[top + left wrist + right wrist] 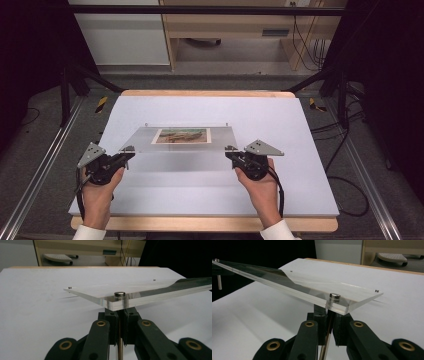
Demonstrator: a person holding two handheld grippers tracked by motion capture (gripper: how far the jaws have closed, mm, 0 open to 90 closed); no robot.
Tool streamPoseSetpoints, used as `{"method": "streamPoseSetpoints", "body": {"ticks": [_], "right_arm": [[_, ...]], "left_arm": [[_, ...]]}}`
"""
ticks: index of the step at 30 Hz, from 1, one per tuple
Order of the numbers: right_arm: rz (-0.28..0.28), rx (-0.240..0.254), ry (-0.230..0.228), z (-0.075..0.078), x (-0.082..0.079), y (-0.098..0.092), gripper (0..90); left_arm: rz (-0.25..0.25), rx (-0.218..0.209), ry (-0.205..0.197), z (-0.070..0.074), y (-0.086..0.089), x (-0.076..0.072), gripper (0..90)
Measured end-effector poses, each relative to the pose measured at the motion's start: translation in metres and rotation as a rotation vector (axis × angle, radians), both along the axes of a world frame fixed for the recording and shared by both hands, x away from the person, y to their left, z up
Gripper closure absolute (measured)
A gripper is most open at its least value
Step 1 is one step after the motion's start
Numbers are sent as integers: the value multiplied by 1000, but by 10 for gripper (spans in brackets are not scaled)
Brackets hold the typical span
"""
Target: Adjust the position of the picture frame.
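White-covered wooden table [210, 195]: one clear rectangular acrylic photo frame [180, 145] with a colour picture [181, 135] inside, lifted just above the table's middle. Left gripper [129, 150] clamped on the frame's near-left corner post; right gripper [231, 149] clamped on its near-right corner post.

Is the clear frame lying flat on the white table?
No, the clear frame is raised at the near edge, its corner above the white table.

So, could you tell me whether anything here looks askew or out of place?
Nothing looks damaged or spilled. The clear frame holding a picture sits tilted, near edge raised off the table, because the left hand-held gripper and right hand-held gripper each grip a near corner.
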State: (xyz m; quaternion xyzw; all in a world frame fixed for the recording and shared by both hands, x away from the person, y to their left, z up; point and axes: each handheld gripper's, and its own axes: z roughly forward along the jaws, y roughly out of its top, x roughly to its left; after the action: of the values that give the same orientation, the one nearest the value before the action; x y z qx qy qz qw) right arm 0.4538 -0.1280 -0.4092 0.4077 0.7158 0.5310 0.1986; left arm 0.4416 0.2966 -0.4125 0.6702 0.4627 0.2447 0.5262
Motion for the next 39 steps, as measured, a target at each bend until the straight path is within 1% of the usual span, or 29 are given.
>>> {"method": "streamPoseSetpoints", "body": {"ticks": [5,10,19,25,26,31,39], "right_arm": [[-8,6,3,1,-1,-8,826],[-19,9,5,1,-2,-14,825],[-33,13,9,2,-4,-24,824],[-45,18,12,3,-5,-29,823],[-47,16,13,3,-5,-30,823],[-62,21,14,3,-5,-34,823],[-71,22,17,3,-6,-39,822]], "left_arm": [[-6,2,-17,3,-9,-1,838],[-10,-1,-24,4,-15,-2,837],[-20,-5,-42,8,-24,-5,835],[-25,-7,-48,10,-30,-6,834],[-29,-13,-41,10,-31,-7,833],[-33,-15,-48,11,-36,-8,832],[-36,-16,-52,12,-40,-9,829]]}}
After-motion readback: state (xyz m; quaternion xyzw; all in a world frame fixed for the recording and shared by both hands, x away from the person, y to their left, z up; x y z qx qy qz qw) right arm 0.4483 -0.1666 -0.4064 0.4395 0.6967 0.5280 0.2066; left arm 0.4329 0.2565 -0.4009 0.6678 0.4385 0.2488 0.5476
